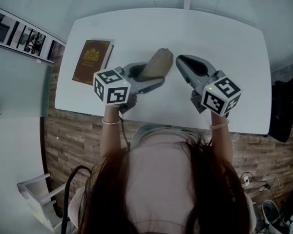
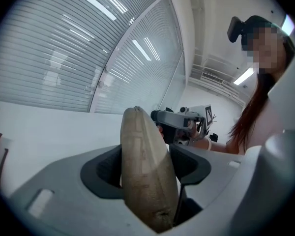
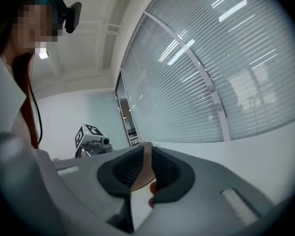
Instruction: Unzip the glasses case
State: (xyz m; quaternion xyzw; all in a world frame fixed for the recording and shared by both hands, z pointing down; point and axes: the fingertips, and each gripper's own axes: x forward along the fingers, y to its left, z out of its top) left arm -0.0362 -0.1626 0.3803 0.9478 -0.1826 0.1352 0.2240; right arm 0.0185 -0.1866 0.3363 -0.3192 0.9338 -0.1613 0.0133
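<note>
A tan fabric glasses case (image 1: 157, 63) is held above the white table (image 1: 219, 33), its far end pointing up and away. My left gripper (image 1: 151, 75) is shut on the case's lower half; in the left gripper view the case (image 2: 143, 171) fills the space between the dark pads. My right gripper (image 1: 180, 60) sits just right of the case's upper end, a small gap apart. In the right gripper view its jaws (image 3: 148, 163) stand a narrow slit apart, with the tan case (image 3: 146, 159) showing through and a small reddish bit low between the pads.
A brown booklet with a gold emblem (image 1: 91, 61) lies on the table's left part. A dark chair (image 1: 284, 110) stands off the right edge. A white stool (image 1: 39, 199) is on the floor at lower left. Blinds cover the windows beyond.
</note>
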